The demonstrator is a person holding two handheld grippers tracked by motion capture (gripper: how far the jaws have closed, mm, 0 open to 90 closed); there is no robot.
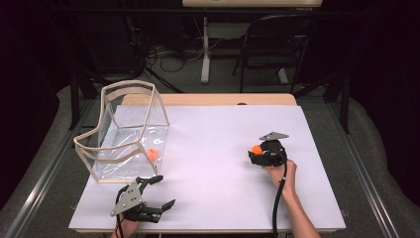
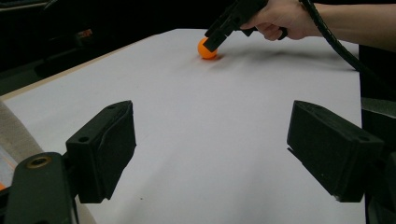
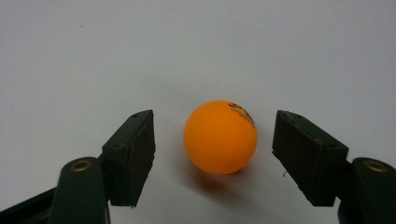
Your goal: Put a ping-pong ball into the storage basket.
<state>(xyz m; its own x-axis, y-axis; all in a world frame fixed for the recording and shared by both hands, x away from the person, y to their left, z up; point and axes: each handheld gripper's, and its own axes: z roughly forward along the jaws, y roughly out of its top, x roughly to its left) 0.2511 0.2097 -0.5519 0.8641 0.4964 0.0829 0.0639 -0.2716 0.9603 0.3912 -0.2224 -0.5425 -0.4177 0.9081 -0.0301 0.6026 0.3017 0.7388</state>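
We see both grippers in matte black: left gripper [image 1: 157,192] and right gripper [image 1: 257,153] each carry a grey three-cornered plate on top and trail a ribbed black cable. Jaws are blocky with flat pads; brass-coloured pivot bushings at the linkages. Forearms bare, no sleeves.

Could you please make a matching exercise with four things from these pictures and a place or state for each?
Things:
1. right gripper
2. left gripper
3. orange ball on the sheet
4. orange ball in the clear bin

Places or states:
A. lies behind a transparent wall
B. open and holding nothing, near the table's front edge
C. lies between two fingers that do not touch it
D. fingers on both sides of a ball

Pairs: 1-D, 2-B, 3-C, 4-A
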